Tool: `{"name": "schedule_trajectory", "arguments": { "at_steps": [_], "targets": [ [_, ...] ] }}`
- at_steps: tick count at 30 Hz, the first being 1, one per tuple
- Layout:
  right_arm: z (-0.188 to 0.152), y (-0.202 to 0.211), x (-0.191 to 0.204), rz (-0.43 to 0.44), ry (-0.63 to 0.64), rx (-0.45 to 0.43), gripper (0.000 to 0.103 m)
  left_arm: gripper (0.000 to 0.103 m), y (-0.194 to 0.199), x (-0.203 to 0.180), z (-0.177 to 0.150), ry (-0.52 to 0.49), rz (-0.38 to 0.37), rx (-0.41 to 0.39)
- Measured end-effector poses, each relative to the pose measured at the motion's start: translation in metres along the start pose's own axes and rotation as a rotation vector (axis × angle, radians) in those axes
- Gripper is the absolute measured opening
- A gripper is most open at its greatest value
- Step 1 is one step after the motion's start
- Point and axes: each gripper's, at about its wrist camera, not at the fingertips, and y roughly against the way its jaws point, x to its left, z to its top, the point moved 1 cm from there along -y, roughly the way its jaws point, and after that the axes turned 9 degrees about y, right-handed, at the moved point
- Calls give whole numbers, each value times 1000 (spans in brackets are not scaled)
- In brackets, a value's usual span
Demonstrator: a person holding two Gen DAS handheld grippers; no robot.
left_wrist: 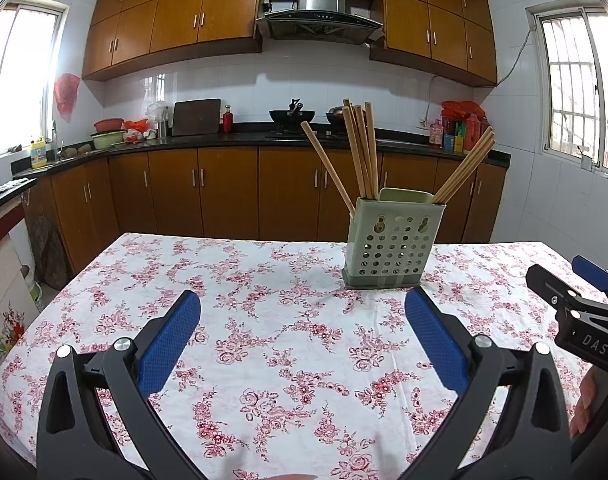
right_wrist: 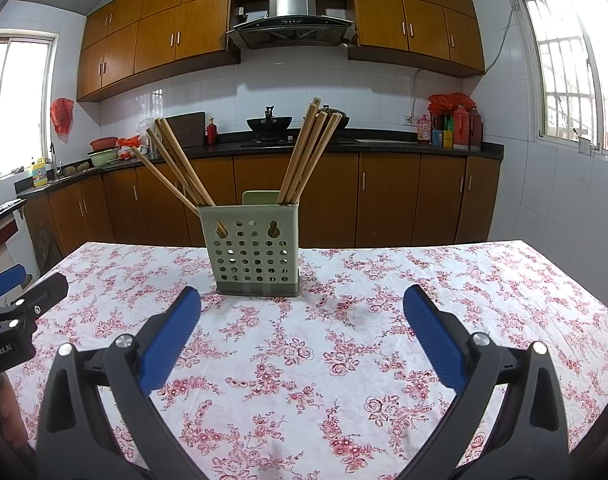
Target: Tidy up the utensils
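Observation:
A pale green perforated utensil holder (left_wrist: 392, 246) stands upright on the floral tablecloth (left_wrist: 263, 320), toward the far side. It shows in the right wrist view too (right_wrist: 255, 250). Several wooden chopsticks (left_wrist: 362, 148) stand in it, leaning left, upright and right; in the right wrist view they (right_wrist: 308, 152) fan left and right. My left gripper (left_wrist: 302, 322) is open and empty, low over the cloth, short of the holder and left of it. My right gripper (right_wrist: 301, 316) is open and empty, short of the holder. Each gripper shows at the edge of the other's view.
The table's far edge (right_wrist: 344, 246) lies just behind the holder. Beyond it, brown kitchen cabinets (left_wrist: 223, 192), a black counter with woks (left_wrist: 291, 116), bottles (right_wrist: 460, 126) and bowls. Windows on both side walls. A hand (left_wrist: 584, 408) holds the right gripper.

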Motion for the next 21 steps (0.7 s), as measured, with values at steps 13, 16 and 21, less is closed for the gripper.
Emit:
{"name": "schedule_trajectory", "arguments": {
  "at_steps": [13,16,21],
  "targets": [
    [0,0,0,0,0,0,99,101,0,-1,-1,-1,-2,2],
    [0,0,0,0,-1,0,99,101,-1,-1,0,-2,-1,2],
    [0,0,-1,0,-1,0,99,101,0,-1,0,-2,-1,3]
  ]
}}
